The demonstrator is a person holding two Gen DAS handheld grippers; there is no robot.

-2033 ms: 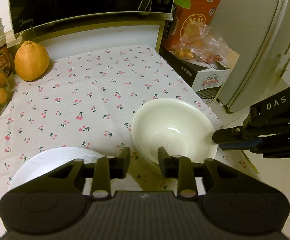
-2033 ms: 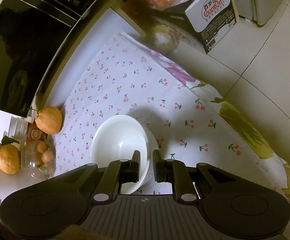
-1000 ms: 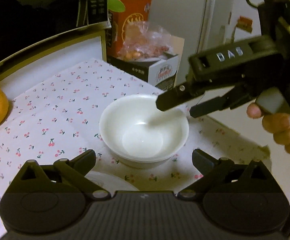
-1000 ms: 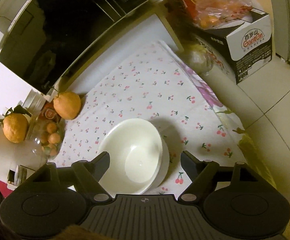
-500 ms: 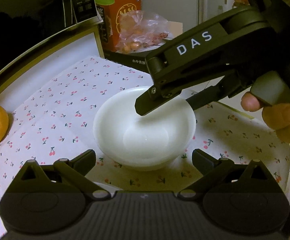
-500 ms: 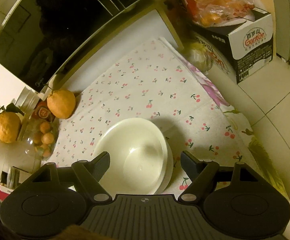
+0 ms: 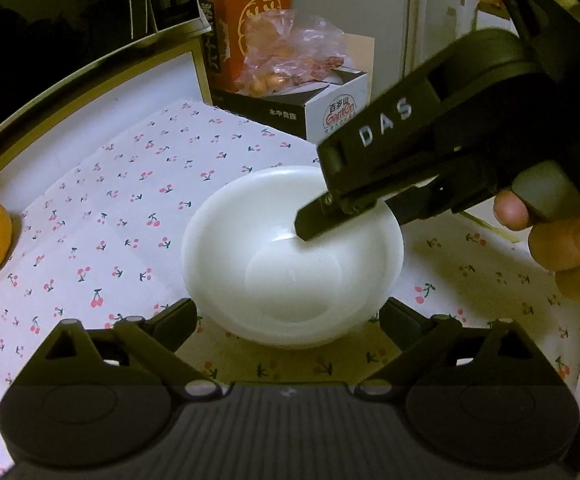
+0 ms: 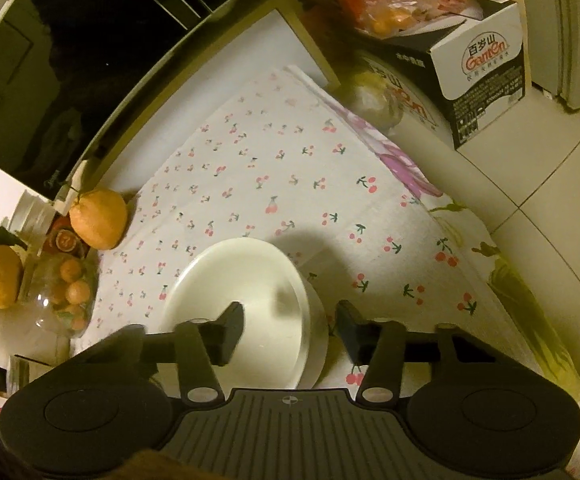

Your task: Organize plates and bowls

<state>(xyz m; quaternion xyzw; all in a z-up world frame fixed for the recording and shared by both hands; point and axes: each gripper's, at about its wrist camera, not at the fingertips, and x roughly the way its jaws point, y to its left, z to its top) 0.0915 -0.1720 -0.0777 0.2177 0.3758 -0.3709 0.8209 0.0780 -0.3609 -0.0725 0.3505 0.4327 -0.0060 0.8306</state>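
The right gripper (image 8: 290, 330) has its jaws spread apart around the rim of the white bowl (image 8: 246, 304): one finger (image 8: 230, 332) reaches down inside the bowl, the other stands outside its wall, and neither can be seen pressing on it. From the left wrist view that same right gripper (image 7: 354, 216) comes in from the bowl's right, its dark fingertip over the bowl's inner slope, with the person's hand (image 7: 562, 240) wrapped on its handle. The left gripper (image 7: 290, 316) is also wide apart, its two fingers flanking the near side of the bowl (image 7: 290, 256) without touching it. The bowl sits upright on the cherry-print cloth (image 7: 110, 220); in the right wrist view a second white rim shows just under it, so it looks nested in another bowl or set on a dish, though which cannot be told. Left of the bowl, at the cloth's edge, lies an orange citrus fruit (image 8: 98, 220), with a glass jar of small fruit (image 8: 66, 292) near it. Behind the bowl stands a dark microwave (image 8: 70, 60), and beyond the bowl to the right a Ganten carton (image 7: 330, 112) carrying a plastic bag of fruit (image 7: 290, 56).
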